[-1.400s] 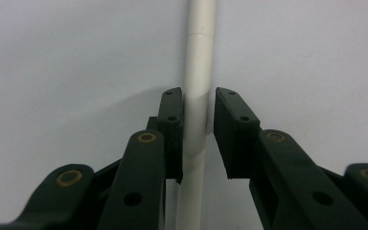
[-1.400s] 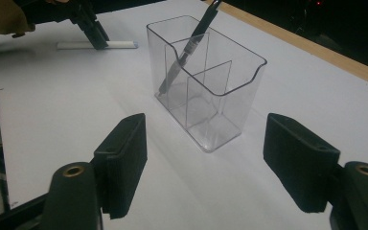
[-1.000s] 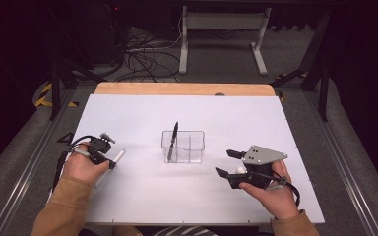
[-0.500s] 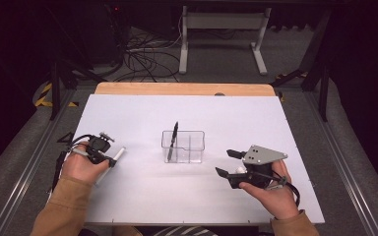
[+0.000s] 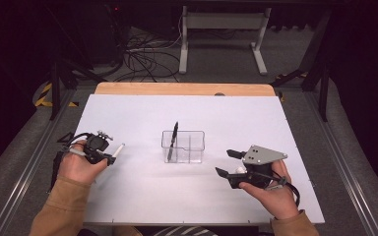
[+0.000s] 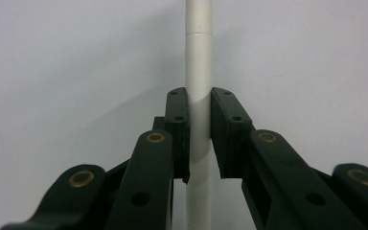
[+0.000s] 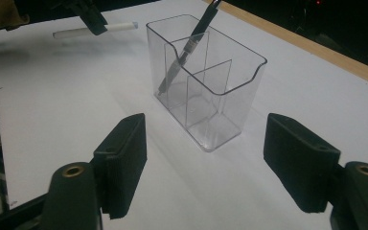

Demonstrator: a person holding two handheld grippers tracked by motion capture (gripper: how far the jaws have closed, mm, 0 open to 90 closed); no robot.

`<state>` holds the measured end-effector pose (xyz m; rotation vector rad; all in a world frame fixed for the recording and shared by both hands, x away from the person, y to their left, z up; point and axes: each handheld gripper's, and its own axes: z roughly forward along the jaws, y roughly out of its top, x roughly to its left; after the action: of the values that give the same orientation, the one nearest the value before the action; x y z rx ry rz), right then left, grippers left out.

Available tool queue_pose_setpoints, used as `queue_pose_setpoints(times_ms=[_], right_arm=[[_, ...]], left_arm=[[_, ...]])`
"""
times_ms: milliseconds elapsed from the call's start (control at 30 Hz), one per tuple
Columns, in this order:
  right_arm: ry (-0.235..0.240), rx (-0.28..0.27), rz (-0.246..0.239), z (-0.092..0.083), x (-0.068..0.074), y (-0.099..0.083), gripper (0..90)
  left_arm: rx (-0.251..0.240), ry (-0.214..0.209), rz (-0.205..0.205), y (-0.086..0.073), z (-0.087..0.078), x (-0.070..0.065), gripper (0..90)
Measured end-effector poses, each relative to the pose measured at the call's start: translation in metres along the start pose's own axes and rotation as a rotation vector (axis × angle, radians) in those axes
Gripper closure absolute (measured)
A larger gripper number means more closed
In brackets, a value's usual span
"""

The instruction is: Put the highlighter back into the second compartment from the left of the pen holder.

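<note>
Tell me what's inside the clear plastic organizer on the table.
The clear organizer holds one dark pen, leaning in its far compartment, tip down. The nearer compartment looks empty. Nothing is covered; the walls are see-through.

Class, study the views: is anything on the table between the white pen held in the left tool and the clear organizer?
Nothing visible: bare table lies between the white pen in the left tool and the clear organizer.

A lab-style recording bay: a white table centre frame, tangled cables and a metal stand on grey floor at top, dark surroundings.
</note>
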<state>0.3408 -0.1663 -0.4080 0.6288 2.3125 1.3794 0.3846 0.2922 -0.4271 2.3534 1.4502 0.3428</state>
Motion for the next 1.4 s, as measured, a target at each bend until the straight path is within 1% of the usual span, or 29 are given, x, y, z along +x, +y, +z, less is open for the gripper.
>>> queue_pose_setpoints(times_ms=[67, 100, 200, 267, 300, 400, 567, 667, 700, 733, 900, 967, 1000, 1033, 1067, 1167, 1233, 1300, 1400], right_arm=[[0.000, 0.000, 0.001, 0.000, 0.000, 0.000, 32.4], [-0.001, 0.000, 0.000, 0.000, 0.000, 0.000, 32.4], [0.000, -0.001, 0.001, 0.000, 0.000, 0.000, 32.4], [-0.001, 0.000, -0.001, 0.000, 0.000, 0.000, 32.3], [-0.001, 0.000, -0.001, 0.000, 0.000, 0.000, 32.4], [-0.001, 0.002, -0.004, 0.001, 0.000, 0.000, 32.4], [-0.004, 0.001, -0.002, 0.000, -0.001, 0.000, 32.4], [-0.002, 0.002, -0.002, 0.001, -0.001, 0.000, 32.4], [-0.003, 0.004, -0.002, 0.001, -0.001, 0.000, 32.3], [-0.002, 0.004, -0.002, 0.001, -0.001, -0.001, 32.4], [0.000, 0.005, 0.000, 0.001, -0.001, -0.001, 32.4], [-0.001, 0.004, 0.001, 0.001, -0.001, -0.001, 32.4], [-0.001, 0.005, 0.001, 0.001, -0.001, -0.001, 32.4], [-0.001, 0.005, 0.001, 0.002, -0.002, -0.001, 32.4], [-0.001, 0.006, 0.003, 0.002, -0.002, -0.001, 32.4], [0.000, 0.007, 0.003, 0.002, -0.002, -0.002, 32.3], [0.000, 0.005, 0.004, 0.002, -0.002, -0.002, 32.4], [0.000, 0.003, 0.004, 0.002, -0.002, -0.001, 32.3], [-0.002, 0.002, 0.006, 0.001, -0.002, -0.001, 32.4]], left_arm=[[-0.006, -0.002, 0.003, 0.000, -0.002, 0.000, 78.7], [-0.019, -0.005, -0.001, 0.000, -0.004, -0.001, 78.7], [-0.055, -0.020, 0.006, 0.001, -0.011, -0.002, 78.7], [-0.082, -0.025, 0.012, 0.001, -0.015, -0.004, 78.7], [-0.101, -0.022, 0.016, 0.001, -0.017, -0.005, 78.7], [-0.132, -0.018, 0.017, 0.001, -0.021, -0.006, 78.7], [-0.185, -0.036, 0.019, 0.001, -0.028, -0.008, 78.7], [-0.226, -0.057, 0.018, 0.001, -0.033, -0.010, 78.7], [-0.235, -0.058, 0.021, 0.001, -0.034, -0.010, 78.7], [-0.257, -0.066, 0.017, 0.001, -0.036, -0.010, 78.7], [-0.326, -0.096, 0.019, 0.001, -0.042, -0.008, 78.7], [-0.355, -0.116, 0.020, 0.001, -0.044, -0.008, 78.7], [-0.370, -0.132, 0.012, 0.001, -0.046, -0.009, 78.6], [-0.386, -0.138, 0.021, 0.001, -0.047, -0.009, 78.7], [-0.400, -0.148, 0.020, 0.001, -0.048, -0.010, 78.7], [-0.448, -0.161, 0.024, 0.002, -0.052, -0.010, 78.7], [-0.480, -0.170, 0.014, 0.002, -0.053, -0.009, 78.7], [-0.507, -0.167, 0.010, 0.002, -0.054, -0.009, 78.6], [-0.556, -0.200, 0.013, 0.002, -0.056, -0.009, 78.6]])
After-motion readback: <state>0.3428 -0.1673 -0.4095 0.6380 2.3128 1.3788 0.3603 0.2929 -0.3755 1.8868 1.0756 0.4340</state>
